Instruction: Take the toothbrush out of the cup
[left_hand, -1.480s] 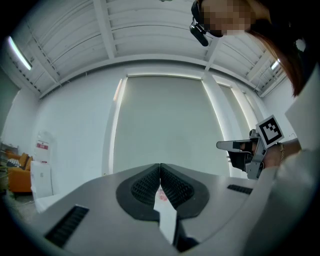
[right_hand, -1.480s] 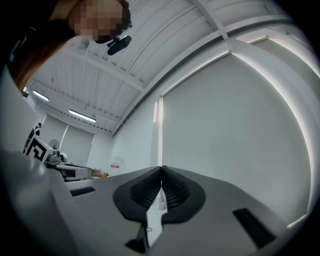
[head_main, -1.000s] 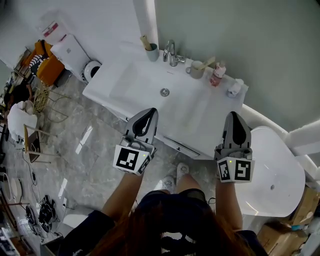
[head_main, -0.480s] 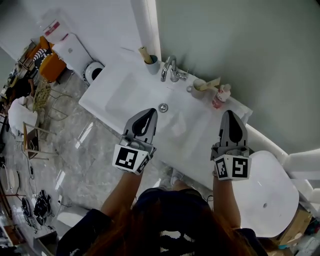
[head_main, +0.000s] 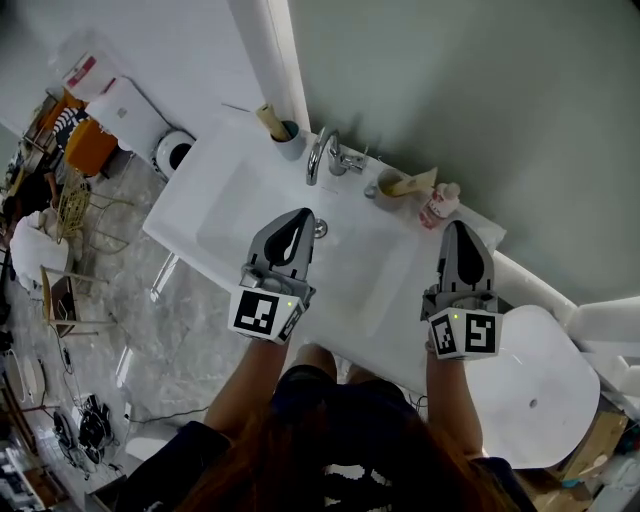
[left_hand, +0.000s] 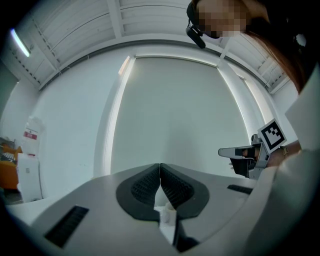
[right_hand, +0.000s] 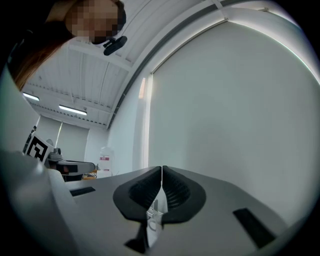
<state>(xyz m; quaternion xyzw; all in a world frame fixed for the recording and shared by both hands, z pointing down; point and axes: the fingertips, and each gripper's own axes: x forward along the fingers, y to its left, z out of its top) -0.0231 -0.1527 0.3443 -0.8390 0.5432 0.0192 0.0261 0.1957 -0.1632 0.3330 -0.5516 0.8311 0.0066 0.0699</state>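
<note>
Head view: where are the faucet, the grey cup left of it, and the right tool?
faucet (head_main: 318, 158), head view, on its curved spout.
grey cup (head_main: 291, 145), head view, on its outer wall.
right tool (head_main: 455, 230), head view, at its closed fingertips.

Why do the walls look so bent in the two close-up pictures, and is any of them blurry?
Left gripper view and right gripper view: wide-angle lenses bow the straight edges of the pale grey wall and leave dark rounded corners. Head view: fairly sharp and evenly lit, the white washbasin counter bright but not glaring.
</note>
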